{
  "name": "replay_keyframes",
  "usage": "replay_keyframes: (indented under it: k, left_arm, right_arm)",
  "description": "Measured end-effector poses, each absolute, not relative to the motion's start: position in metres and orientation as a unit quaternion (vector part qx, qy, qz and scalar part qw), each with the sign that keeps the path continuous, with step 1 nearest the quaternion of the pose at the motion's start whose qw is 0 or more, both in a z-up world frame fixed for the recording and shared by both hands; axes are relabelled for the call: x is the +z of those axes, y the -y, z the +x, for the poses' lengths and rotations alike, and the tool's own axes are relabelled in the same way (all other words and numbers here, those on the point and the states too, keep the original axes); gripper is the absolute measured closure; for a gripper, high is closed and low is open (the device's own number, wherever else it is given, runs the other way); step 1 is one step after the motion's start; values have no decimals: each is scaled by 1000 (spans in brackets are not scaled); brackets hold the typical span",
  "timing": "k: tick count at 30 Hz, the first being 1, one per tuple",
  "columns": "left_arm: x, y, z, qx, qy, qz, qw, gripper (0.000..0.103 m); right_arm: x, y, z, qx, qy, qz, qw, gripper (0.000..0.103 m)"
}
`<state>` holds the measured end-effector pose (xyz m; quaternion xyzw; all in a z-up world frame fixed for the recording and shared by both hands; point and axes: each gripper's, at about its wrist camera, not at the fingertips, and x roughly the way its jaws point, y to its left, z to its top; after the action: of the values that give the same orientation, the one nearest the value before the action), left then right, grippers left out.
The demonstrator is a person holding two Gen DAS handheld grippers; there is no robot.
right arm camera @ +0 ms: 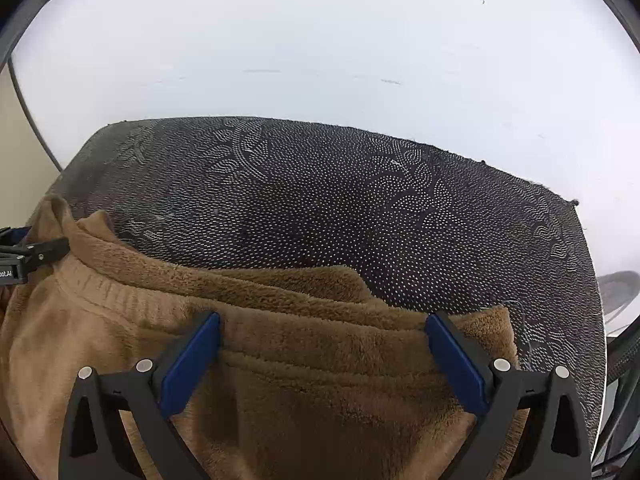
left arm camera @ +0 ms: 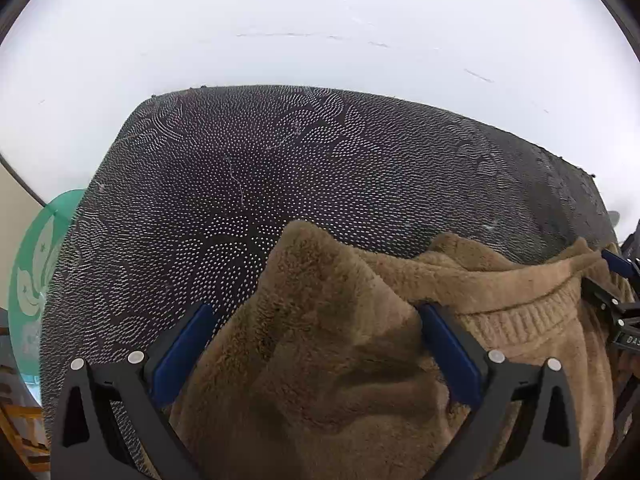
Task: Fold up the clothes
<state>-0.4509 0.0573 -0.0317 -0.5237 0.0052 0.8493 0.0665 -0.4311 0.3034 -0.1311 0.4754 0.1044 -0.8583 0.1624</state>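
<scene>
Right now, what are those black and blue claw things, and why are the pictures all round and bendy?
Those claws are two grabbing tools; a person holds one in each hand. Each tool has a small camera with a very wide lens, which bends the picture into a circle. One picture looks along the left gripper, the other along the right gripper. Both are wide open, with a fluffy brown sweater between their blue fingers, not pinched. The sweater lies on a dark mat with tiny white dots, spread over a white table.

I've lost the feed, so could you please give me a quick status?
Left hand-held gripper and right hand-held gripper open, straddling brown fleece garment. Garment bunched on dotted mat. Nothing in the way.
</scene>
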Motion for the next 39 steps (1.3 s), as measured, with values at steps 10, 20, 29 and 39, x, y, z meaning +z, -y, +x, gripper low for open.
replay_keyframes:
  k: [10, 20, 29, 39]
  left_arm:
    - [-40, -75, -448, 850, -88, -516, 53, 0]
    - [-50, -48, -447, 844, -7, -530, 78, 0]
    - [-11, -38, -369, 847, -10, -519, 117, 0]
    - [-18, -34, -285, 854, -24, -500, 145, 0]
  right_arm:
    - [-133, -308, -433, -855, -112, 487, 140, 1]
    - [-135, -321, -426, -859, -91, 475, 169, 1]
    - [-71, -372, -329, -871, -62, 440, 209, 1]
    - [-109, -413, -219, -857, -67, 470, 200, 1]
